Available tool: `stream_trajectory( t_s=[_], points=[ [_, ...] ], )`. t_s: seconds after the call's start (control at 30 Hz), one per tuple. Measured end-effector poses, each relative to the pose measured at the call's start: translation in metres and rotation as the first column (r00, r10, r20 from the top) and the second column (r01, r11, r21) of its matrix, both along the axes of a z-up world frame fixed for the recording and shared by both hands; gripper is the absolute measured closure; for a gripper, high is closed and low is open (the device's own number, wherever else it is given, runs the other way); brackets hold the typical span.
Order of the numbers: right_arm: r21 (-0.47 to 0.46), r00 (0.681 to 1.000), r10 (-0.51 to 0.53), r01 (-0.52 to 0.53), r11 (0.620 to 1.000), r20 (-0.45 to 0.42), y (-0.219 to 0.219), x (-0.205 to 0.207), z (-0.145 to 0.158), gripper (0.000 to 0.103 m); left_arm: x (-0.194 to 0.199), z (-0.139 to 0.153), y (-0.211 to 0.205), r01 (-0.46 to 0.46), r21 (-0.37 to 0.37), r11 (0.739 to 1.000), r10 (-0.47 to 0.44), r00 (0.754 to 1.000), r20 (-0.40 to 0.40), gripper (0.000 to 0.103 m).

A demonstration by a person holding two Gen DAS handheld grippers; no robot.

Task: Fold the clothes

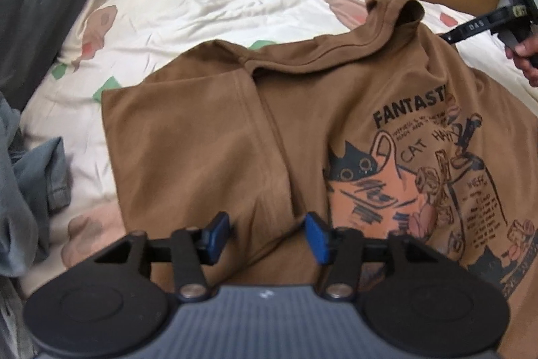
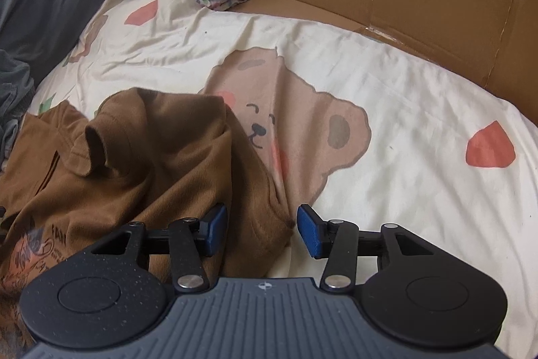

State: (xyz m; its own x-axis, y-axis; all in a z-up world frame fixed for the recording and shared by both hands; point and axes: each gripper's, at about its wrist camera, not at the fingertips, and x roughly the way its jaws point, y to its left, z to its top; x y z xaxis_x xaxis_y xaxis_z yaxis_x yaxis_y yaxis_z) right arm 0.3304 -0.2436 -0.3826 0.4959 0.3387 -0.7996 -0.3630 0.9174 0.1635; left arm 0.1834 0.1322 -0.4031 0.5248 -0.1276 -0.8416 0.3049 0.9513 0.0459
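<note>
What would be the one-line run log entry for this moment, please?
left gripper: open, over brown T-shirt | right gripper: open, at shirt's edge | shirt: left side folded in, on bedsheet

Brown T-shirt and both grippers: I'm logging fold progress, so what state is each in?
Brown T-shirt: print up on the bedsheet, left sleeve folded in, collar bunched.
Left gripper: jaws open, above the shirt.
Right gripper: jaws open, at the shirt's edge.
</note>
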Motion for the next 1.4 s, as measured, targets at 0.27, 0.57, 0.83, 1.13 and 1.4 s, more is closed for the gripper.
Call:
stream_trajectory(
  t_s=[0.27, 0.57, 0.83, 1.13, 1.4],
  points=[
    [0.003, 1.000, 0.004, -0.004, 1.000, -0.002, 0.004, 0.000, -0.005, 0.093, 0.002, 0.007, 0.008, -0.037, -0.035, 0.999, 0.038, 0.999, 0.028, 0.094],
    [-0.002, 0.998, -0.053, 0.053, 0.999, 0.024, -0.012, -0.008, 0.012, 0.098, 0.004, 0.034, 0.035, -0.159, -0.100, 0.982, 0.167, 0.983, 0.072, 0.097],
    [-0.041, 0.983, -0.171, 0.175, 0.984, 0.071, -0.057, -0.021, 0.039, 0.098, 0.000, 0.052, 0.064, -0.251, -0.091, 0.964, 0.259, 0.961, 0.098, 0.098],
    [-0.105, 0.951, -0.291, 0.302, 0.948, 0.106, -0.110, -0.043, 0.056, 0.098, -0.004, 0.072, 0.098, -0.352, -0.082, 0.933, 0.360, 0.924, 0.128, 0.098],
    [-0.155, 0.922, -0.369, 0.384, 0.910, 0.117, -0.150, -0.064, 0.066, 0.099, -0.013, 0.087, 0.118, -0.411, -0.056, 0.910, 0.415, 0.899, 0.144, 0.098]
  ],
)
